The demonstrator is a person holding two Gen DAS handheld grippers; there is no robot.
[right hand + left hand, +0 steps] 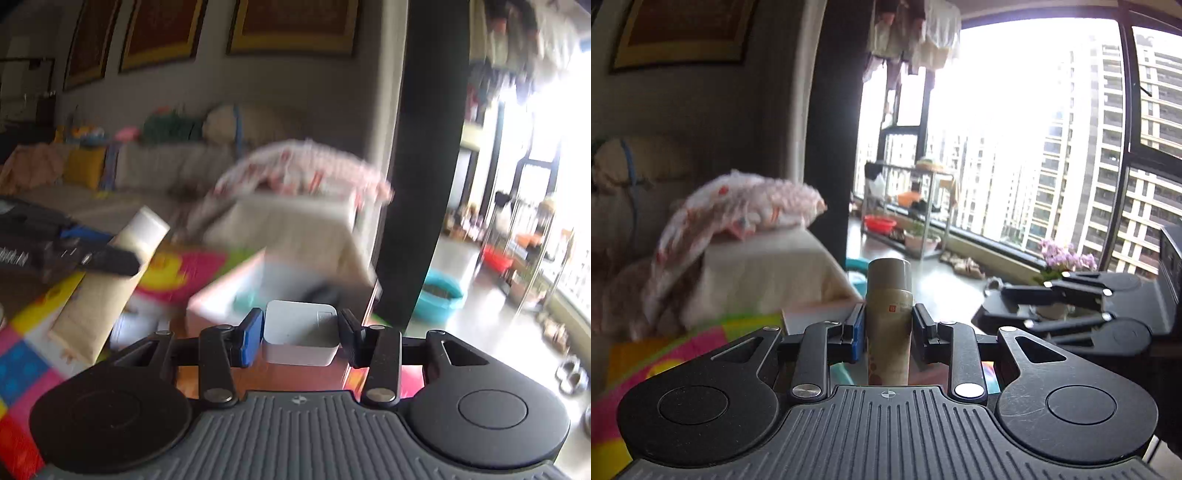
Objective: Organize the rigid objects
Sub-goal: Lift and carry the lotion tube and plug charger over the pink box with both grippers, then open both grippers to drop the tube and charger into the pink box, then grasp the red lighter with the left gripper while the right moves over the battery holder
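**Q:** What does each gripper hold?

**A:** The left gripper (888,328) is closed on a beige tube (889,321), which stands upright between the jaws, cap above the pads and body running down below them. The right gripper (300,334) is closed on a white adapter block (301,332), seated squarely between the jaws. In the right wrist view, the tube (107,284) appears tilted to the left of those jaws.

**Q:** Where is the destination?

**A:** Probably the white box (225,299) just ahead of and below the right jaws, open at the top. Its contents are blurred.

**Q:** How far along is the task?

**A:** Judged mid-course. Both items are lifted clear of the coloured play mat (33,354); neither has been set down. Remaining: carry each over the box and release it. How many other items still await sorting cannot be told.
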